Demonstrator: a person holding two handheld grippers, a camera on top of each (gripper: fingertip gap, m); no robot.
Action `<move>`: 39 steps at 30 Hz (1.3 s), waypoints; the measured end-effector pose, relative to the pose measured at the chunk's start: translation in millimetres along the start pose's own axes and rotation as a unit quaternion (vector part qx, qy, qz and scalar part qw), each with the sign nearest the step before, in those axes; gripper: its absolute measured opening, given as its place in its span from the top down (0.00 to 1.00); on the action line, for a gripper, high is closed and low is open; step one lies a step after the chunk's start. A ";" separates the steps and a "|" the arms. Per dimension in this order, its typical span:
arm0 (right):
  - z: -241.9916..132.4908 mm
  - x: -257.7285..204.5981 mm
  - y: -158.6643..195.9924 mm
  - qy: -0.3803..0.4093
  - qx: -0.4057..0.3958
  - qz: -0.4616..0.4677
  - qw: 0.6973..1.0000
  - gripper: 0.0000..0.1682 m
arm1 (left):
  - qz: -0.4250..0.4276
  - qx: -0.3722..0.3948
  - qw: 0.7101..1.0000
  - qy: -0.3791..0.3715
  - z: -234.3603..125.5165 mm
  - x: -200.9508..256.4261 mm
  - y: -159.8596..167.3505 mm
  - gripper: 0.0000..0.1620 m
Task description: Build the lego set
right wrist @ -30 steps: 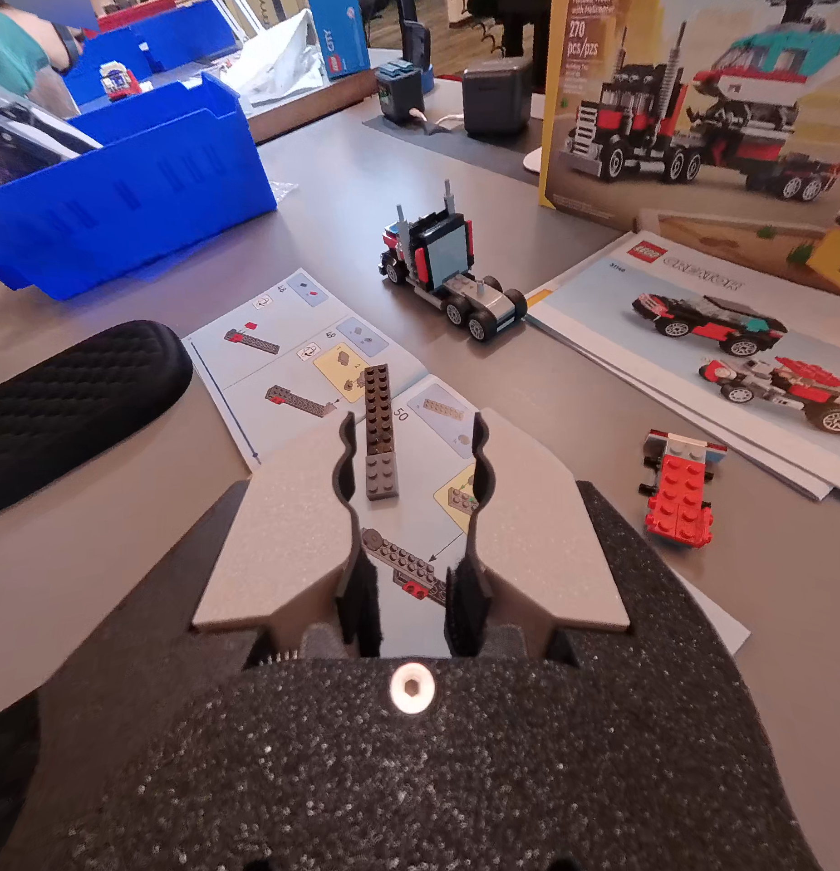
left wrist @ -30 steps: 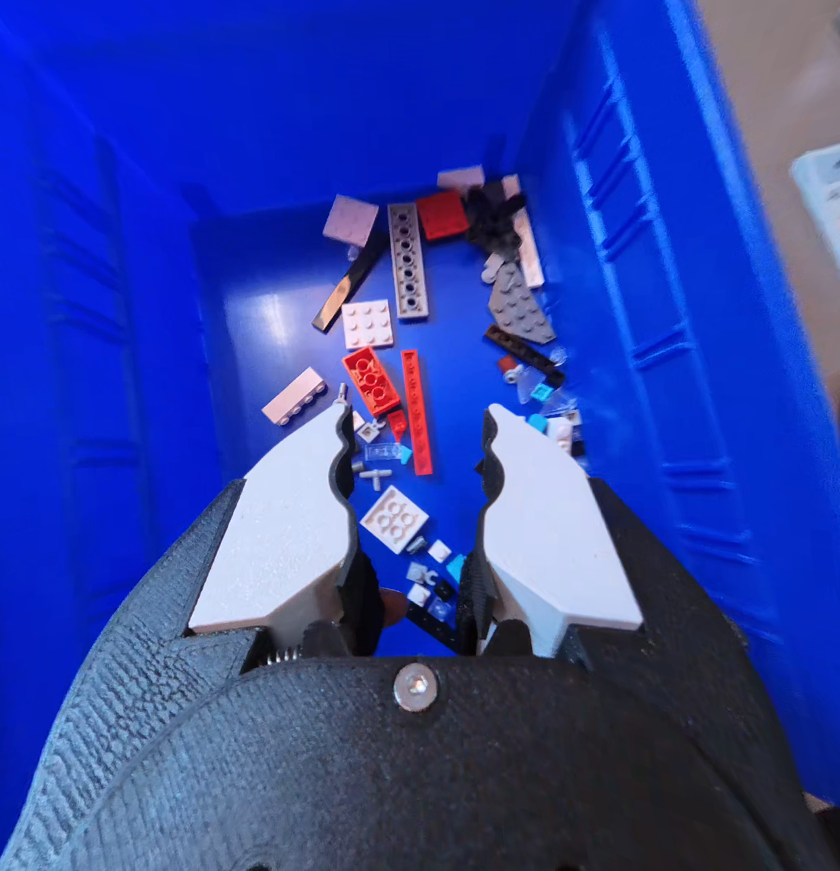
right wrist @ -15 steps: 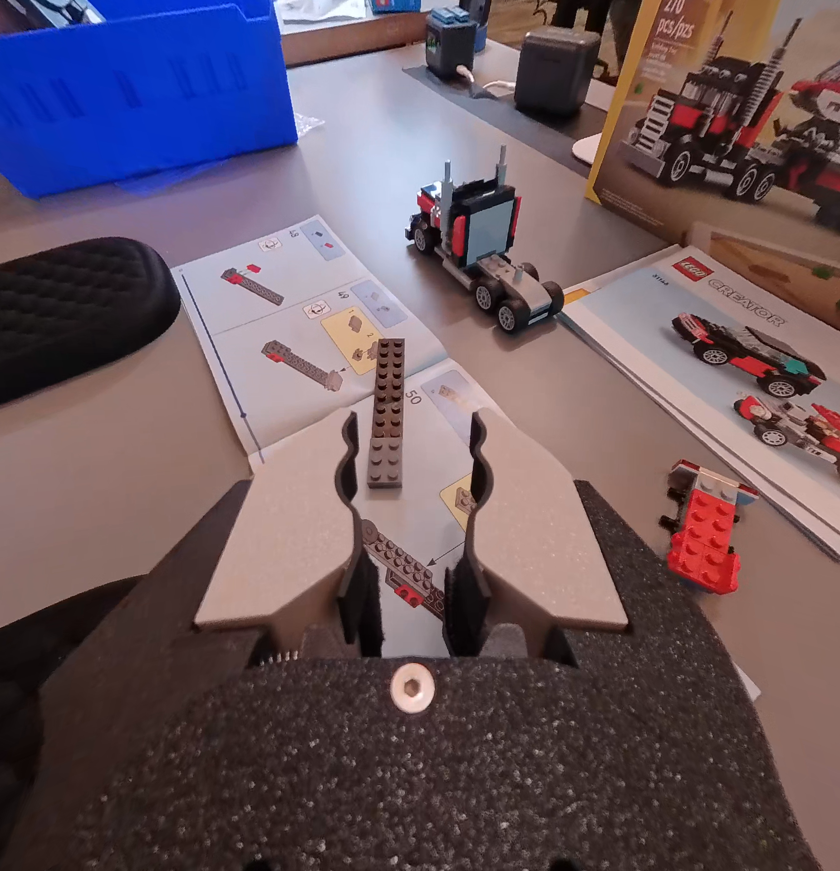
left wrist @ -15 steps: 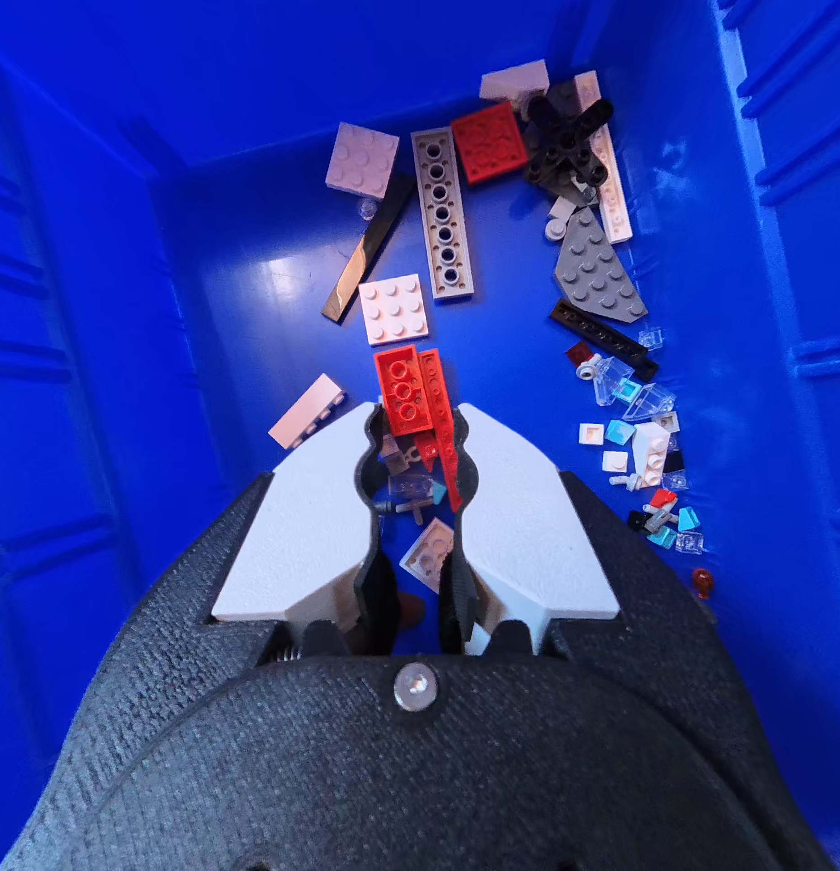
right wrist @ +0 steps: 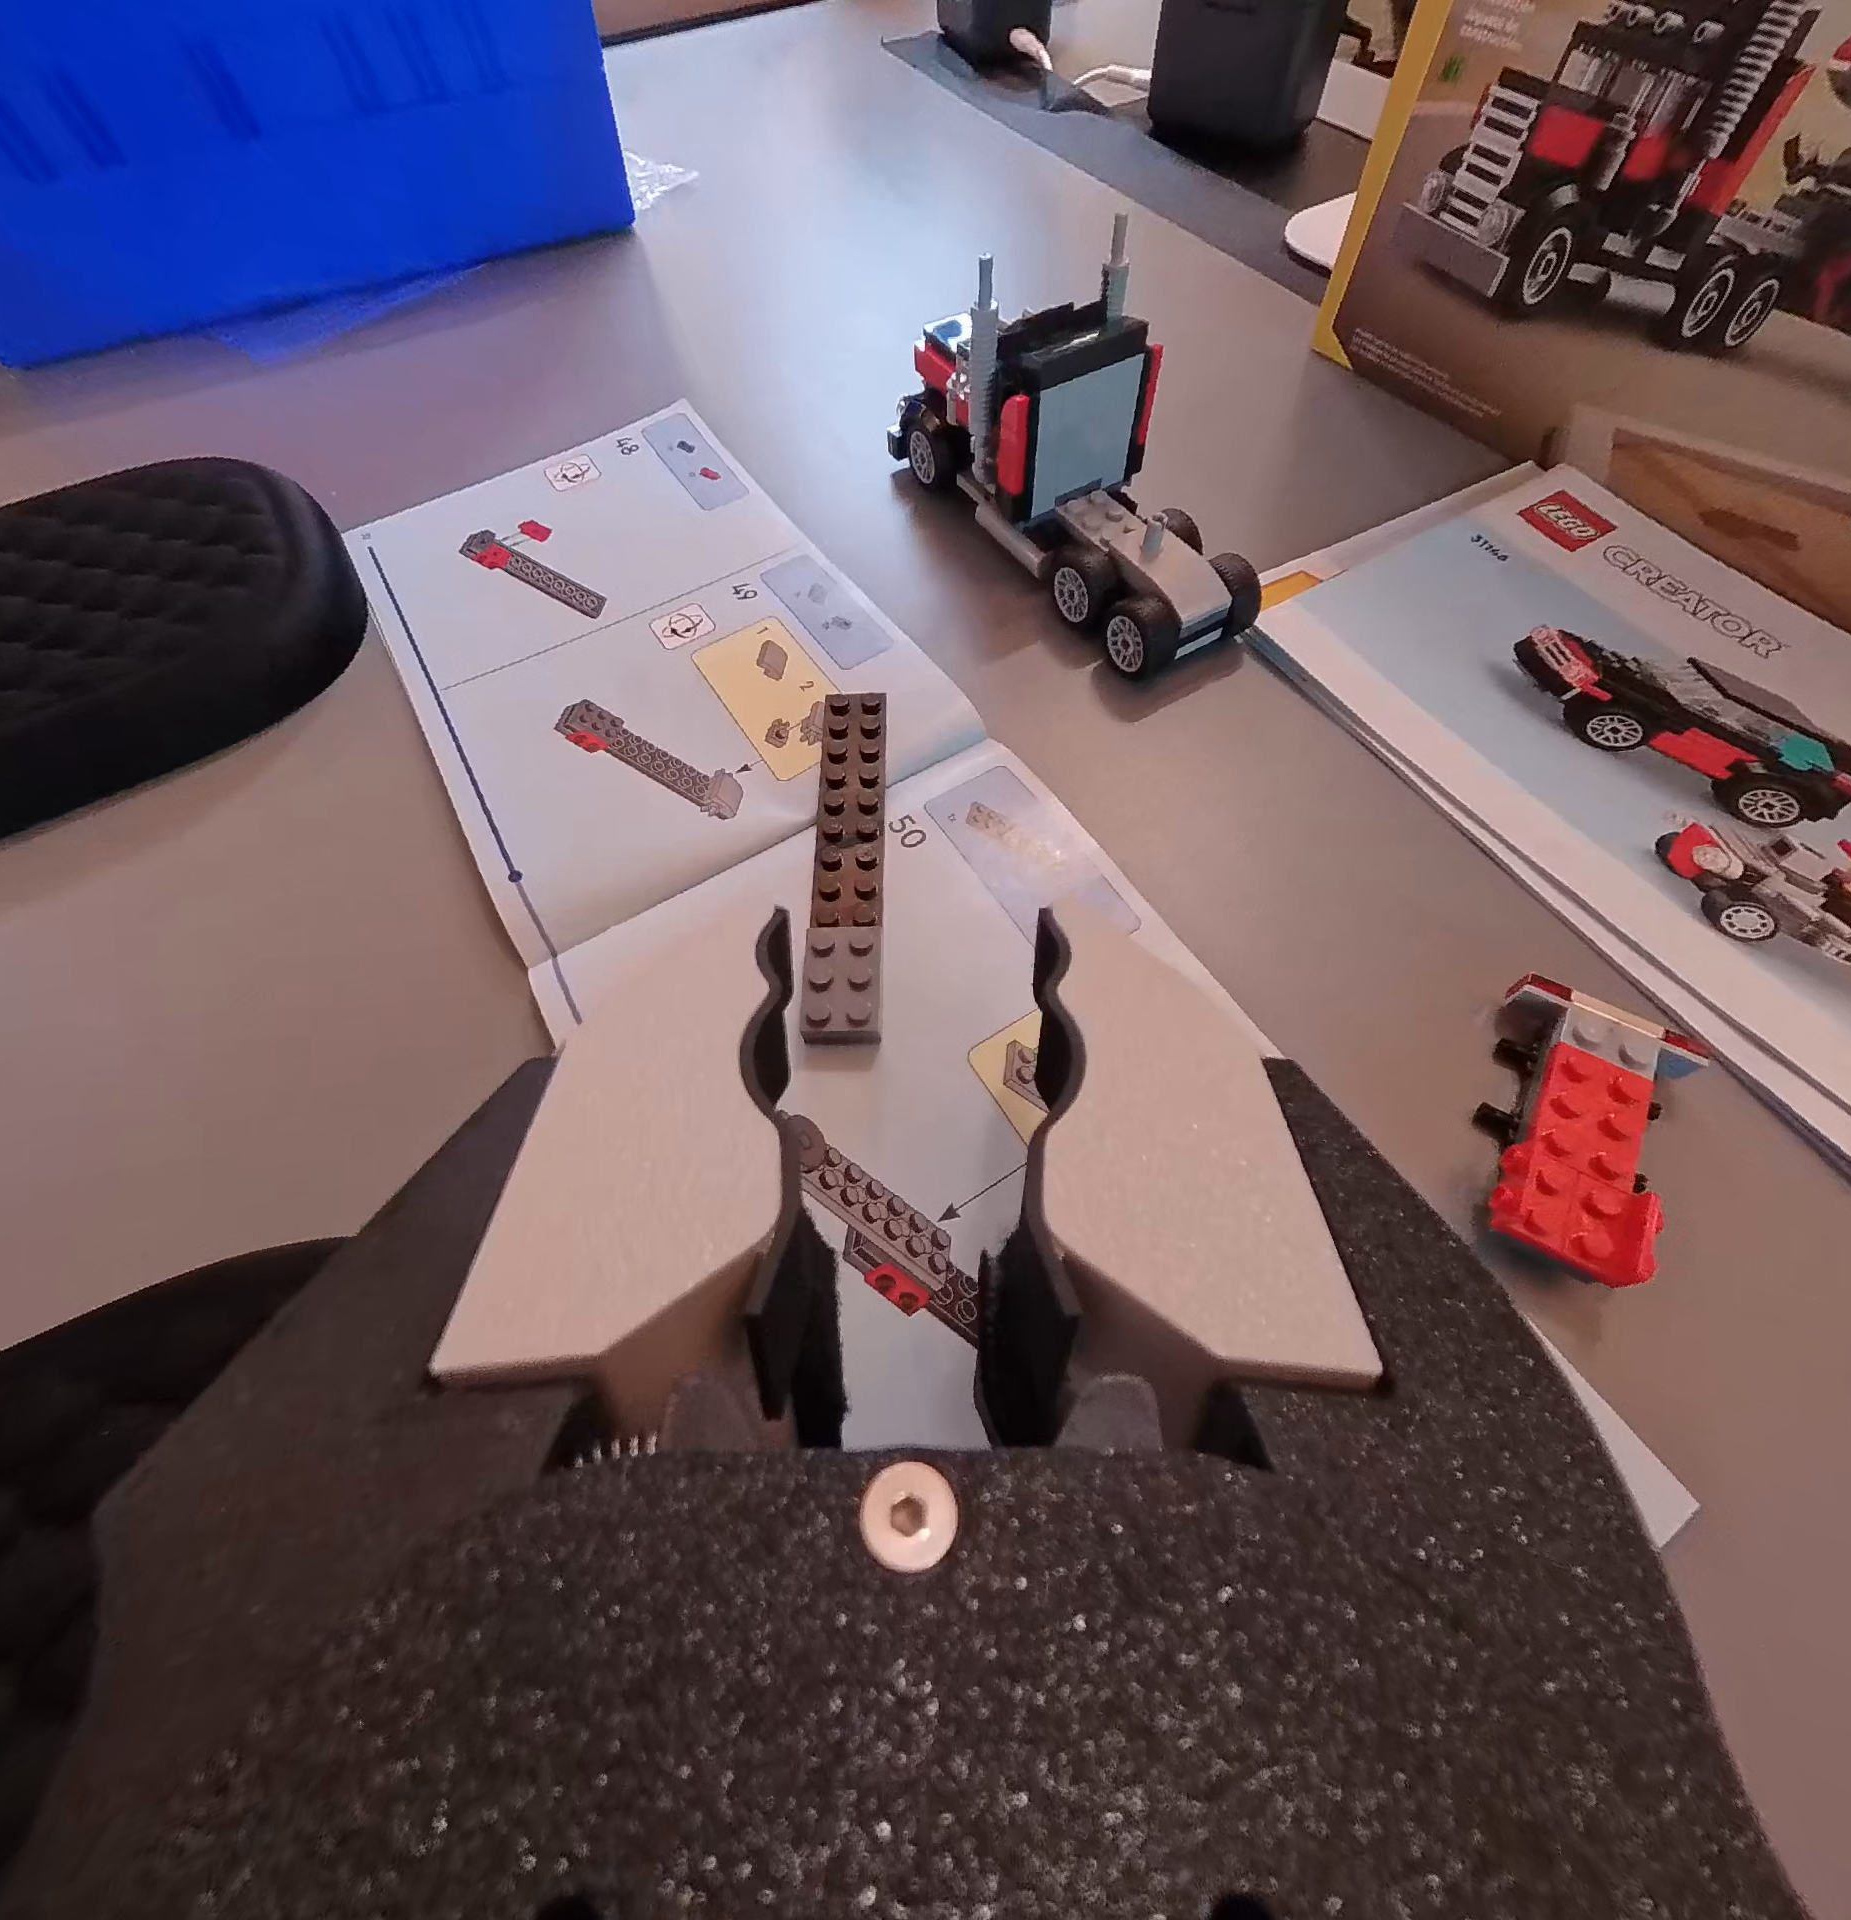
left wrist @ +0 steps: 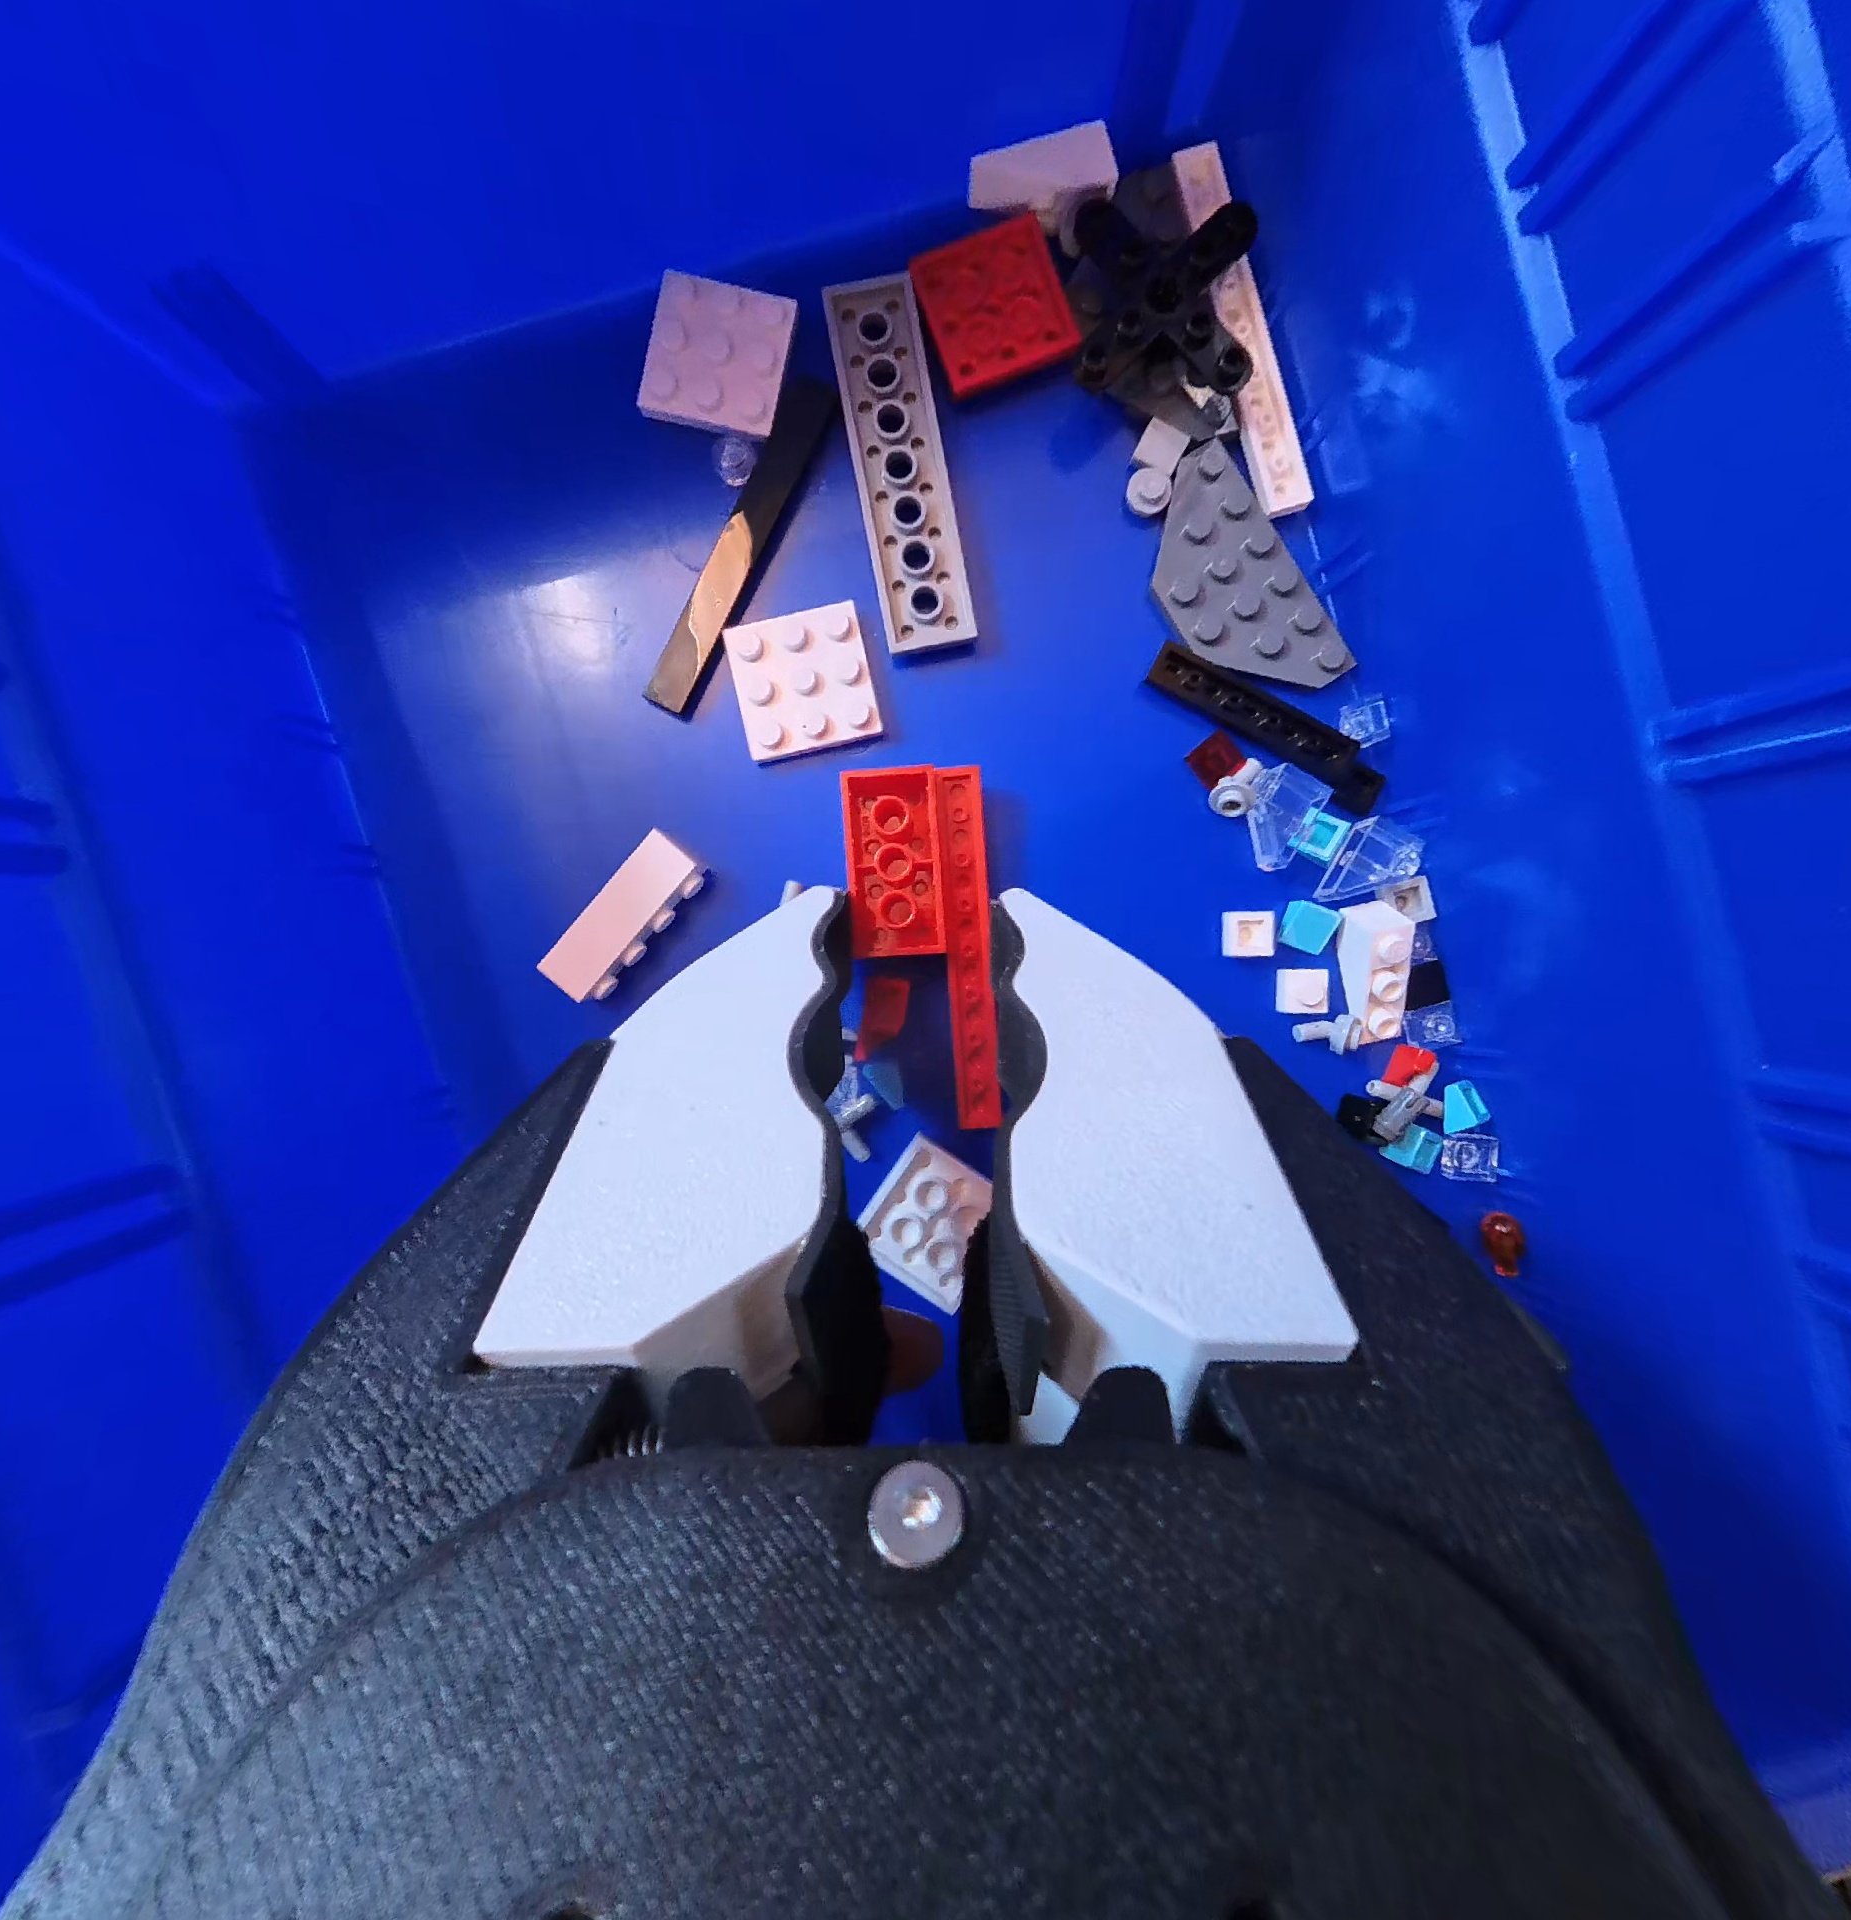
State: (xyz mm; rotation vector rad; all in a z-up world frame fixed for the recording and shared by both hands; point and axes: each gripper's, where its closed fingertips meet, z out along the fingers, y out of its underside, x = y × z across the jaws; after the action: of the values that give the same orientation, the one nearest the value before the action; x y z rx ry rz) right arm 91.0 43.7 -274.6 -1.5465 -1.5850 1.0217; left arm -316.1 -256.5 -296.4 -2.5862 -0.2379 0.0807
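Red lego plates: a 2x4 plate (left wrist: pixel 893 873) and a long narrow plate (left wrist: pixel 968 940), side by side, long axes running along the left gripper (left wrist: pixel 919 914), whose jaws pinch both at the tips. Blue bin (left wrist: pixel 381 644) floor, loose pieces toward its far right corner. Right gripper (right wrist: pixel 905 966) spread above the brown strip (right wrist: pixel 846 862) on the instruction booklet (right wrist: pixel 630 675).

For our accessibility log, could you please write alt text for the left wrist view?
The left gripper is closed around a red brick and a long red plate on the floor of a blue bin, with other loose pieces scattered beyond.
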 end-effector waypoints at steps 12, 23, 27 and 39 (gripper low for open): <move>3.5 0.6 4.4 0.003 -0.020 0.002 1.000 0.72 | 0.006 -0.005 1.000 0.013 1.9 4.2 1.5 0.84; 7.7 -1.4 10.0 0.002 -0.045 -0.007 0.999 0.71 | 0.004 -0.002 1.000 0.018 1.9 4.2 1.4 0.84; 9.2 -2.6 12.4 0.003 -0.056 -0.015 0.998 0.71 | 0.001 -0.001 1.000 0.019 1.9 4.3 1.4 0.84; 8.4 -3.1 14.8 0.007 -0.062 -0.028 0.998 0.73 | 0.000 -0.004 1.000 0.022 1.8 4.6 1.6 0.84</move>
State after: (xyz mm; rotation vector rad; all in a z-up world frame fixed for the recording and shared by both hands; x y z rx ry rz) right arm 90.4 39.7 -291.4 -1.5787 -1.7002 0.8960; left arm -311.6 -256.0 -298.7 -2.5921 -0.2218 0.0227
